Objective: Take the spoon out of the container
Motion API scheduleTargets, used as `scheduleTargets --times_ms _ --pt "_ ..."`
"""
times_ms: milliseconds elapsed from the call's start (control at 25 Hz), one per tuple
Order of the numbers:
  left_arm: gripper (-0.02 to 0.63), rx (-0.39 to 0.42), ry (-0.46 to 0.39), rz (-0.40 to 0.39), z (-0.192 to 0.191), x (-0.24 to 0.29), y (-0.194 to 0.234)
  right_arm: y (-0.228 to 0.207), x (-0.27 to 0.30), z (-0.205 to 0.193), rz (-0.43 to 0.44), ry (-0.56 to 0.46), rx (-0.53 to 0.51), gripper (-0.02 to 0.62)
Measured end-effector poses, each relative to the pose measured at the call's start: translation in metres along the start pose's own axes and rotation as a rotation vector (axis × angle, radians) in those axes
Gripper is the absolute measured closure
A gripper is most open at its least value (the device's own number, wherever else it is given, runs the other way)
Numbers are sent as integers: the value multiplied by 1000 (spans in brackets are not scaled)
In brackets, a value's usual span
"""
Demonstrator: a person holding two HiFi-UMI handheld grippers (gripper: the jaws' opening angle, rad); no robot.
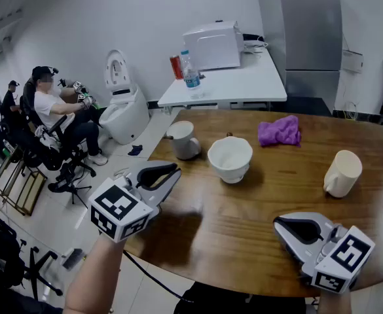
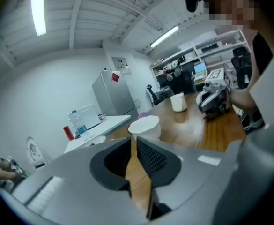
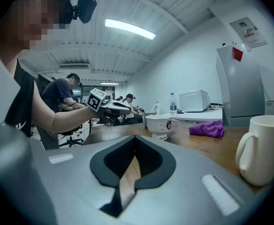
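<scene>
Left claw (image 1: pixel 176 170) a sliver apart, right claw (image 1: pixel 277 222) pinched shut, both empty, short of bowl (image 1: pixel 230 157); spoon unseen, likely down inside, so a blind reach with jaws this narrow may knock the rim and tip it.

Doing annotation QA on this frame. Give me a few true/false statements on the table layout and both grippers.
1. The purple cloth lies on the wooden table. True.
2. The right gripper holds the mug. False: its jaws are together on nothing, and the mug stands apart from it.
3. The water bottle stands on the wooden table. False: it is on the white table behind.
4. The white bowl stands upright. True.
5. The left gripper grips the bowl. False: it is short of the bowl, with nothing between its jaws.
</scene>
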State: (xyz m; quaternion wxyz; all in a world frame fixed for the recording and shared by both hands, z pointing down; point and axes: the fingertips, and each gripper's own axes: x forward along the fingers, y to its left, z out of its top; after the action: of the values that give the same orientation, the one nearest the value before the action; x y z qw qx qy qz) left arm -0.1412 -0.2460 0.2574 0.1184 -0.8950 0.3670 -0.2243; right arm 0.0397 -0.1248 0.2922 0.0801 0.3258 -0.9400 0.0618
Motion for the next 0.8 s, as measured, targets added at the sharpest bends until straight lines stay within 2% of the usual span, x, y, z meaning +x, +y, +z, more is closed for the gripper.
scheduleTargets --times_ms 120,240,400,480,560,800 --pt "514 148 123 86 -9 8 40 2 -1 1 -1 1 -3 592" --pt "478 337 253 159 -19 21 75 3 -1 1 -4 3 -11 592" --pt "450 591 406 169 -34 42 98 4 -1 0 -3 3 -10 592" --pt "445 692 463 162 -40 52 102 3 -2 0 -2 -2 -2 592" --pt "445 762 496 156 -44 59 104 3 -3 0 -2 -9 3 592" --pt "456 905 533 173 -44 71 99 1 -6 2 2 -19 9 592"
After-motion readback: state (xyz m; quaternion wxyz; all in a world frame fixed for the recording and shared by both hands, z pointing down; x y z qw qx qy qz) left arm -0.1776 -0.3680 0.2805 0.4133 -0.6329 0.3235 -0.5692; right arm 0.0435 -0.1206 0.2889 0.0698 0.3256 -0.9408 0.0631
